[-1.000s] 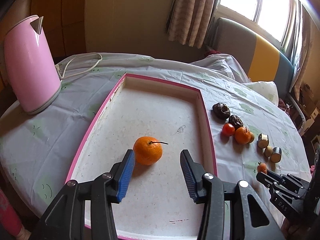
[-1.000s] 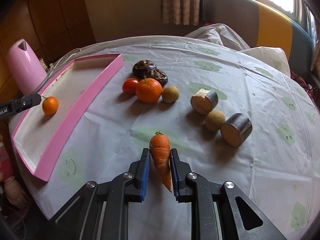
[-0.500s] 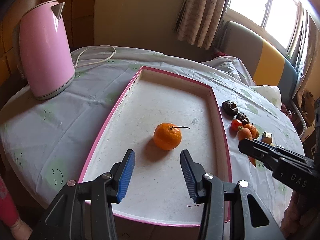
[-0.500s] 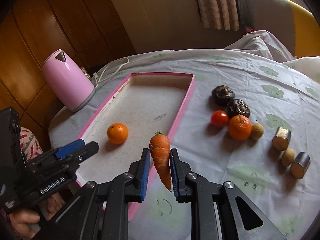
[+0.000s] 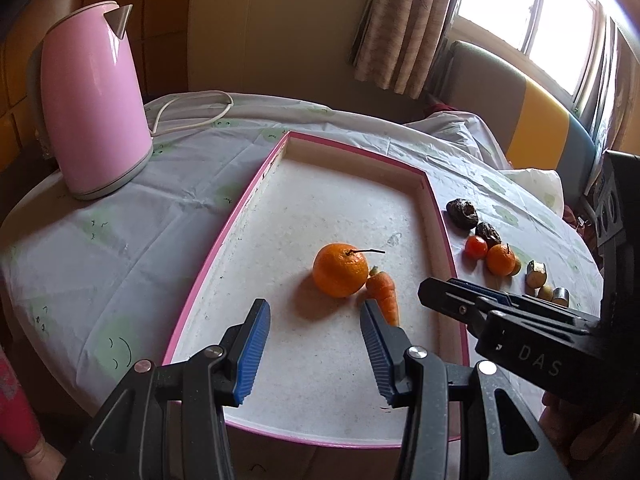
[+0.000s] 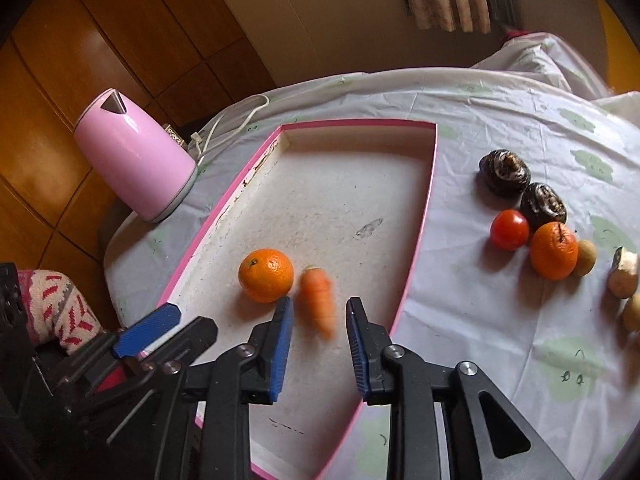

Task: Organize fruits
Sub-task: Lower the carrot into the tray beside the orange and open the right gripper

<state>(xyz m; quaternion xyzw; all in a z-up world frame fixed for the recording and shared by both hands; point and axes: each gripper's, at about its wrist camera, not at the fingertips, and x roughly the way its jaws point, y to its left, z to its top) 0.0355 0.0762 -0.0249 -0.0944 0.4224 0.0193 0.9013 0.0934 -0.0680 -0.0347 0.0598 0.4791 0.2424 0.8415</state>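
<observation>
The round table point(image 5: 100, 240), draped in a pale cloth printed with green shapes, fills both views; on it the pink-rimmed tray point(image 5: 224, 240) is the largest thing, its white floor taking up the middle of the left wrist view; at 10 o'clock from the tray stands the pink kettle point(image 5: 90, 96), upright, with its white cord point(image 5: 192, 118) looped on the cloth just behind it; the left gripper point(image 5: 314, 344) hangs over the tray's near end with its blue-padded jaws spread wide and nothing between them; the right gripper point(image 6: 318, 340) reaches in over the tray's right rim, its jaws likewise released, parted to either side of the carrot's thin end without pressing on it; the orange point(image 6: 266, 275) lies on the tray floor near the middle, a thin dark stem poking from its top; the carrot point(image 6: 318, 300) lies in the tray at 4 o'clock from that orange, its thick end touching or just beside the fruit, its tip pointing toward the right gripper, and it is blurred in the right wrist view; outside the tray, at 3 o'clock on the cloth, sits a cluster: 2 dark wrinkled fruits point(image 6: 505, 171), a second orange point(image 6: 554, 250), a tomato point(image 6: 509, 230) just beside it, and a small brownish round fruit point(image 6: 586, 258) touching that orange's far side; further pieces at the right edge are too cut off to name.
</observation>
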